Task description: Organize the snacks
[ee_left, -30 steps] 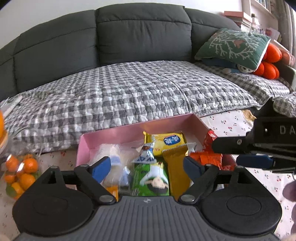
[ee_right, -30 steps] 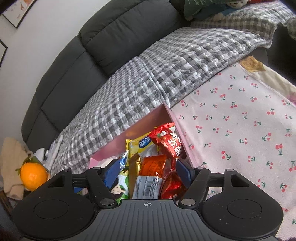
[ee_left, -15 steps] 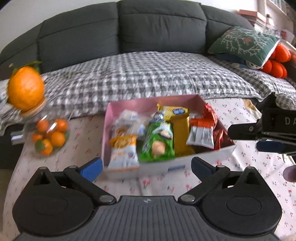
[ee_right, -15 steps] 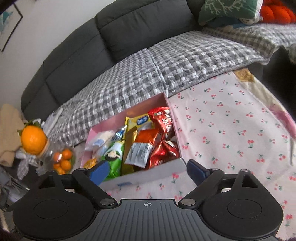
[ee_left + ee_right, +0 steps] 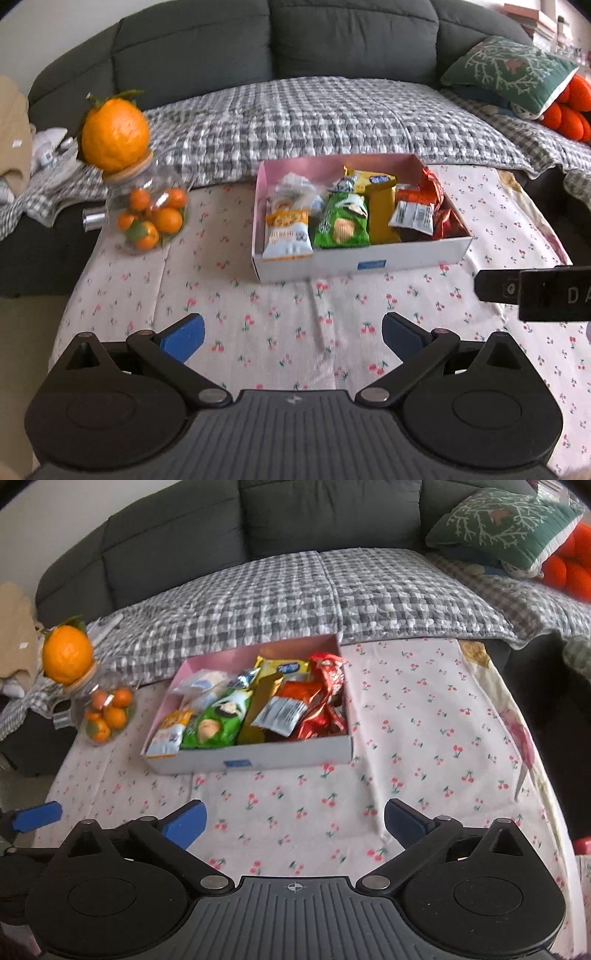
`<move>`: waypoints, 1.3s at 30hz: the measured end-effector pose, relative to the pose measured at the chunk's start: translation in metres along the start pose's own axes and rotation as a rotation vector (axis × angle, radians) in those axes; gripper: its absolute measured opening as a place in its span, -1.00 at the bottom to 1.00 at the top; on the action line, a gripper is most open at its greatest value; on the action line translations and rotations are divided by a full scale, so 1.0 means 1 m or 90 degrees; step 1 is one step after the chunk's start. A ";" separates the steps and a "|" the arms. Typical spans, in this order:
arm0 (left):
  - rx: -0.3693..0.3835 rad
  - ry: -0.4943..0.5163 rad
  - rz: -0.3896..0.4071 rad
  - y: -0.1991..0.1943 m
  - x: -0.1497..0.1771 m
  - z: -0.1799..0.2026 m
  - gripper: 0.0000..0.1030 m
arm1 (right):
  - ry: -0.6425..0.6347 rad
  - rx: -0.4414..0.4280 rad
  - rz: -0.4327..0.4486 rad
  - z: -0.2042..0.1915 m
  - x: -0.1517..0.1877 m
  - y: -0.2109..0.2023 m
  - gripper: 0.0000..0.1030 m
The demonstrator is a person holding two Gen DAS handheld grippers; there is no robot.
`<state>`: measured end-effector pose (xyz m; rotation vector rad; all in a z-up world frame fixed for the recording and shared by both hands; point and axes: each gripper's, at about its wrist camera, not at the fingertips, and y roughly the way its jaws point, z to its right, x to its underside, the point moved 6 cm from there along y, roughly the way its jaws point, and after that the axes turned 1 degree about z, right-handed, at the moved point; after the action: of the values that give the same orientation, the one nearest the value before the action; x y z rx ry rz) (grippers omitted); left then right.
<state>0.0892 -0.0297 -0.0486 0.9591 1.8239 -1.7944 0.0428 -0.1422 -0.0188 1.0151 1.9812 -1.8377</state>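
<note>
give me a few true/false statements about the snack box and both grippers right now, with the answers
1. The snack box sits on the cherry-print cloth. True.
2. The left gripper is closed on the green chip bag. False: its jaws stand open with nothing between them, and the bag lies in the box.
3. A jar of small oranges stands left of the box, apart from it. True.
4. The red wrappers lie at the box's left end. False: they are at its right end; the pale blue and orange packet is at the left end.
5. The right gripper is open and empty. True.
</note>
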 end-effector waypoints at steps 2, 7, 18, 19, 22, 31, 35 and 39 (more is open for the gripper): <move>0.000 -0.015 -0.005 -0.001 0.005 -0.001 0.99 | 0.015 0.001 -0.012 0.000 0.004 -0.001 1.00; 0.003 -0.025 -0.041 0.003 0.014 -0.003 0.99 | -0.007 0.013 0.004 -0.005 0.005 -0.008 1.00; -0.002 -0.051 -0.045 0.002 0.014 -0.009 0.99 | -0.051 0.050 0.012 -0.012 0.009 -0.001 1.00; -0.005 -0.051 -0.046 0.003 0.014 -0.009 0.99 | -0.051 0.050 0.009 -0.012 0.010 0.000 1.00; -0.006 -0.054 -0.045 0.002 0.014 -0.010 0.99 | -0.047 0.049 0.003 -0.011 0.011 0.002 1.00; -0.011 -0.062 -0.044 0.001 0.013 -0.013 0.99 | -0.060 0.054 0.008 -0.014 0.012 0.000 1.00; -0.011 -0.058 -0.044 0.002 0.013 -0.011 0.99 | -0.061 0.054 0.007 -0.014 0.012 0.000 1.00; -0.011 -0.061 -0.044 0.002 0.013 -0.012 0.99 | -0.060 0.053 0.005 -0.014 0.012 0.001 1.00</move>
<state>0.0839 -0.0158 -0.0577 0.7976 1.8312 -1.8297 0.0380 -0.1250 -0.0247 0.9392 1.8593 -1.9402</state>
